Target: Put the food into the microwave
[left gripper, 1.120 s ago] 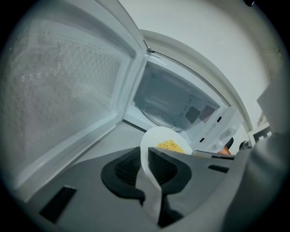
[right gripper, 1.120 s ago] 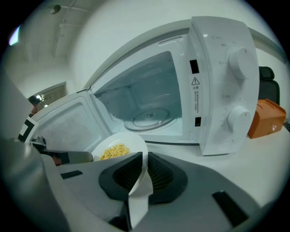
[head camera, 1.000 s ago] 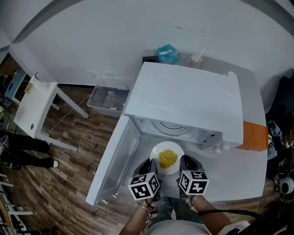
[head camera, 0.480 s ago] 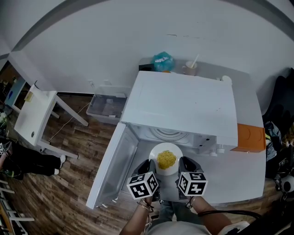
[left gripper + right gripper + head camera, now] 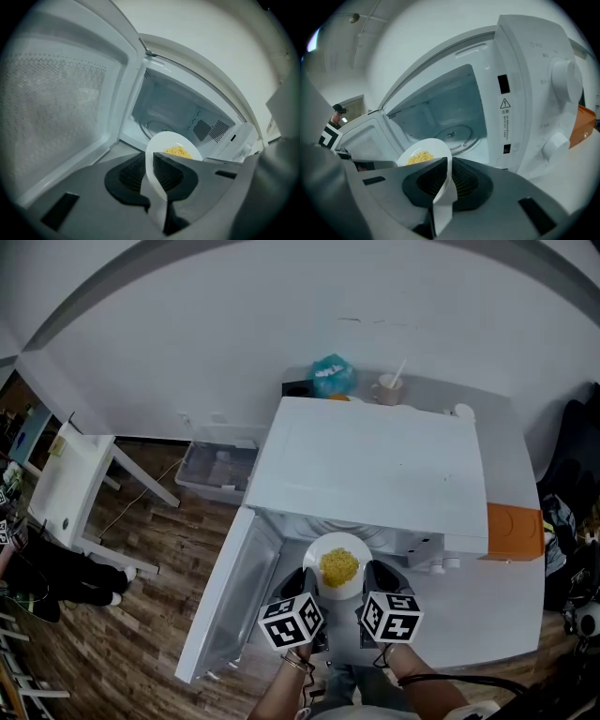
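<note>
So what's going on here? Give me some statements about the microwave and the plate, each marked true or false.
1. The door of the white microwave stands open. True.
2. Only the left gripper holds the round white plate of yellow food. False: the right gripper grips its rim too.
3. The plate already rests on the glass turntable. False: it is held in front of the opening.
4. A teal bag sits behind the microwave. True.
</note>
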### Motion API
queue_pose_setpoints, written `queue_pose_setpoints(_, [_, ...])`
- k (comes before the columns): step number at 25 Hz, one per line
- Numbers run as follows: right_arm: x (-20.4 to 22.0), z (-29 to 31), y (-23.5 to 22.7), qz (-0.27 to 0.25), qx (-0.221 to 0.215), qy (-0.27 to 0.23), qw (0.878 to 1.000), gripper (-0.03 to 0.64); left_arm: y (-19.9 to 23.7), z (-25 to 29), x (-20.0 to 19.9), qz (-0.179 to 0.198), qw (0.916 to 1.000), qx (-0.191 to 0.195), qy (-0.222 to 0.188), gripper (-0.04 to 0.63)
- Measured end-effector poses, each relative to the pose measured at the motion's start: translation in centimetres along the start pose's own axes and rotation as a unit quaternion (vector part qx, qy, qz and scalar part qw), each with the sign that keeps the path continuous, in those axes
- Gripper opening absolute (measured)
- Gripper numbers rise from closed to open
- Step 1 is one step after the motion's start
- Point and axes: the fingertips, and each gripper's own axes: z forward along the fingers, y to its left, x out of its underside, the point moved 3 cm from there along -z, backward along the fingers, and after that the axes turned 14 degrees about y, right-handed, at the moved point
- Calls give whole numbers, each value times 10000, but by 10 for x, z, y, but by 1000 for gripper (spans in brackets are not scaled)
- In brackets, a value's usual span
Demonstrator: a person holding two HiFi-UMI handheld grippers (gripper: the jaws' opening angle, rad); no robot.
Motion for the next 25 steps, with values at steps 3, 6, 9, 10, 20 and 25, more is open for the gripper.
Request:
queue_pose_setpoints(3, [-8, 4, 0, 40, 36, -91, 9999, 35, 0, 6, -7, -12, 10000, 34, -20, 54])
queue_pose_setpoints(6, [-14, 8, -1, 87, 82, -156, 9998, 35, 1, 11, -14, 4, 10000, 84, -38, 54])
queue_pose_setpoints(9, [-19, 13, -2, 185, 112, -195, 9996, 35, 1, 15, -21, 79, 9999, 106, -86, 54])
queue_pose_setpoints(10, [-21, 15, -3, 204, 125, -219, 9995, 35, 1, 17, -23, 111, 9998, 100, -105, 54])
queue_pose_setpoints(20, [-37, 31, -8, 345, 313, -510, 9976, 35, 1, 38, -42, 291, 9989, 191, -303, 55])
queue_pose_setpoints(25, [-42, 40, -9, 407, 382, -610, 9966, 35, 2, 46, -50, 383, 9983, 210, -378, 55])
